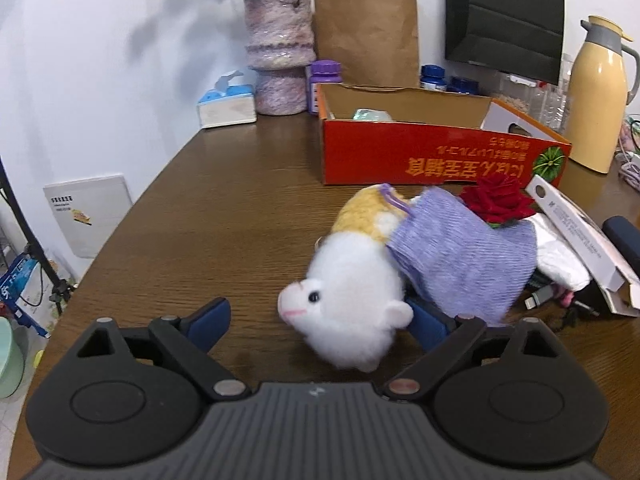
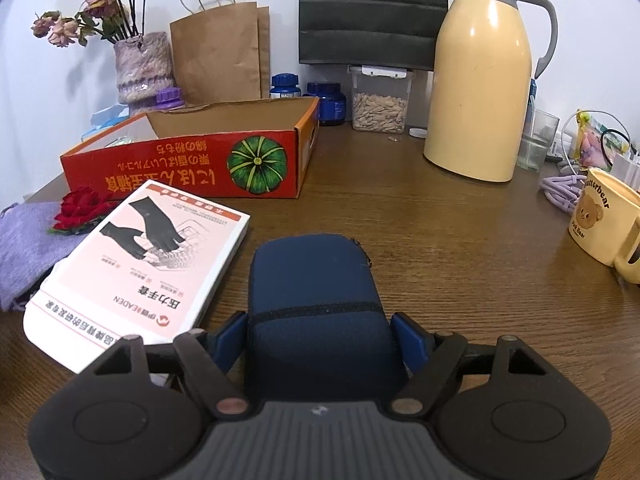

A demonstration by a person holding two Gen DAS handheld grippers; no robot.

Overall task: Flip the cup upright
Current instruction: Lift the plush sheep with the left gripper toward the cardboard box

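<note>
A: What stands on the table (image 2: 460, 240), from the biggest thing?

B: Near the far edge an orange carton (image 2: 192, 160), open on top, and to its right a tall yellow thermos (image 2: 478, 80). In front of the carton a white glove box (image 2: 140, 256) leans on a purple cloth (image 2: 24, 248).

A: And the cup?

B: The yellow bear cup (image 2: 604, 224) is at the right edge of the table, mouth up as far as I can see; the frame cuts it.

A: The claws?

B: The right gripper (image 2: 320, 334) has its pads on both sides of a dark blue pouch (image 2: 316, 280); they seem to press it. The left gripper (image 1: 320, 320) is wide open, with a plush hamster (image 1: 352, 292) lying between its fingers, not squeezed.
</note>
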